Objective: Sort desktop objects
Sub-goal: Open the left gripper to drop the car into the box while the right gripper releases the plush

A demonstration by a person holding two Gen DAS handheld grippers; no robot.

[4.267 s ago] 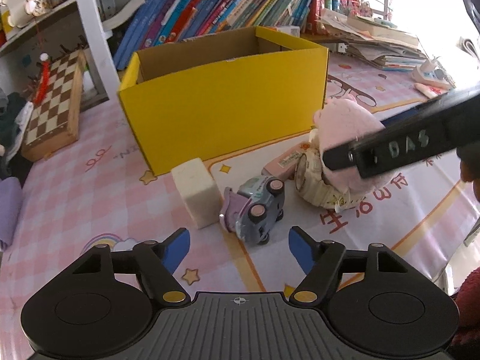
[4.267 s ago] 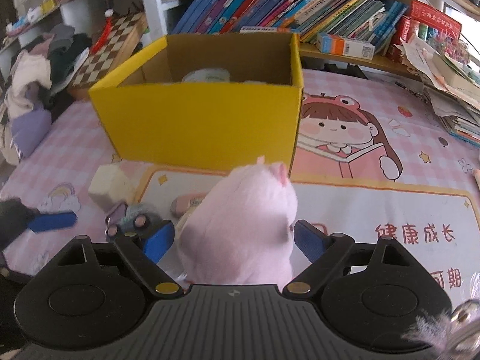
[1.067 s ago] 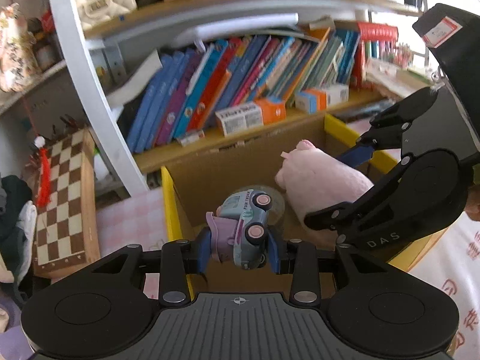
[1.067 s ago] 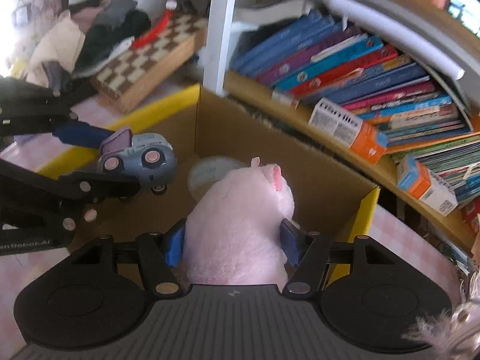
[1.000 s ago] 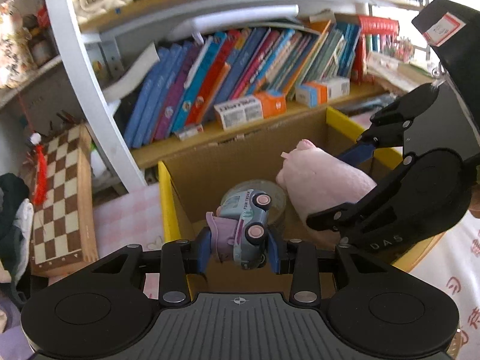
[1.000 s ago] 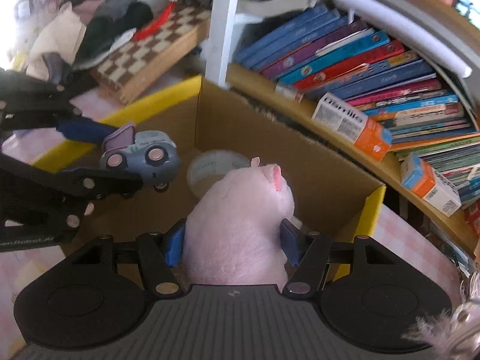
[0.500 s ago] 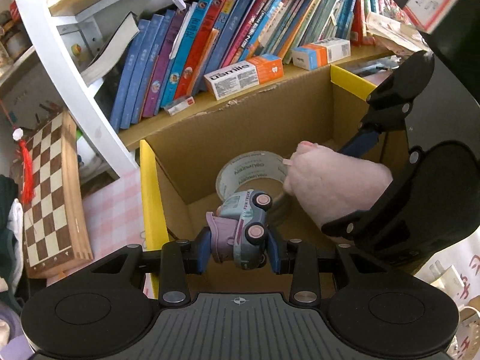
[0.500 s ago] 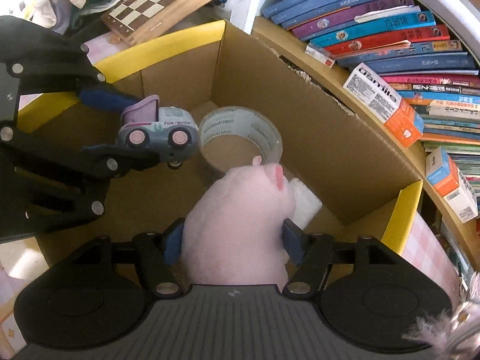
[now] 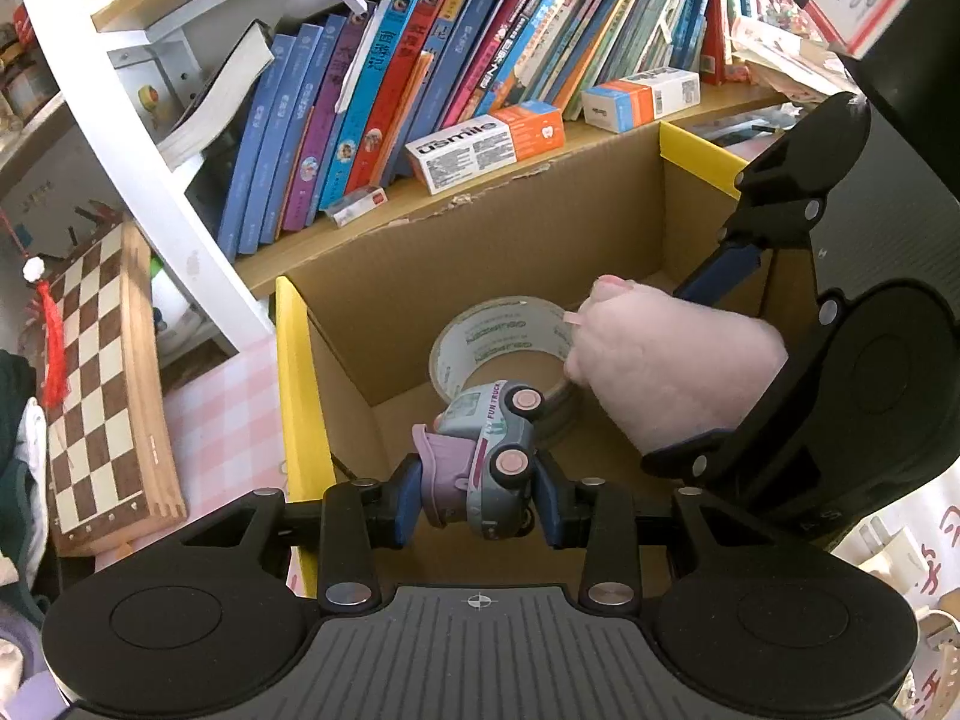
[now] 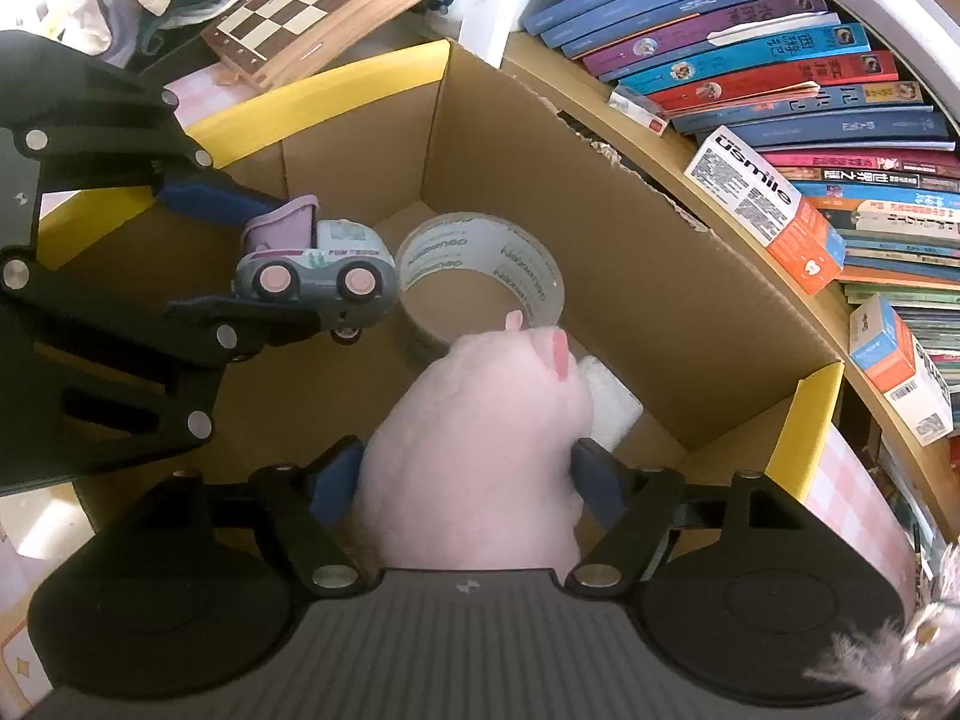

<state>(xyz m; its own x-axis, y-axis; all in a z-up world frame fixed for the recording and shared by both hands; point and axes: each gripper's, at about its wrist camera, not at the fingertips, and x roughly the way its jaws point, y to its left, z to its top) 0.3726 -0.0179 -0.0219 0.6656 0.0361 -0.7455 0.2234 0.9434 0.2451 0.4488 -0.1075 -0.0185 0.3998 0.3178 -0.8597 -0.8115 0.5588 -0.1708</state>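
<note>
The left gripper (image 9: 477, 495) is squeezed tight on a little toy truck (image 9: 483, 456), one blue pad on each side, so the truck cannot slip out while it hangs in the air. The right gripper (image 10: 462, 483) is pinched on a soft pink plush toy (image 10: 486, 444), and the fluffy body bulges out between the pads because it is squishy. Both toys are held over the open top of the yellow cardboard box (image 9: 294, 372), low down inside its walls, which looks like the spot where the toys are meant to go. On the bottom of the box lies a roll of clear tape (image 10: 480, 264), flat on its side, and a small white block (image 10: 609, 399) sits beside it, partly hidden by the plush. The truck hangs just above the tape roll, and the plush is close next to it, so I think the two could bump if they drop together. The box stands on the counter by a shelf of books (image 9: 420, 78), with a chessboard (image 9: 96, 384) off to the left. Neither toy is let go yet.
</note>
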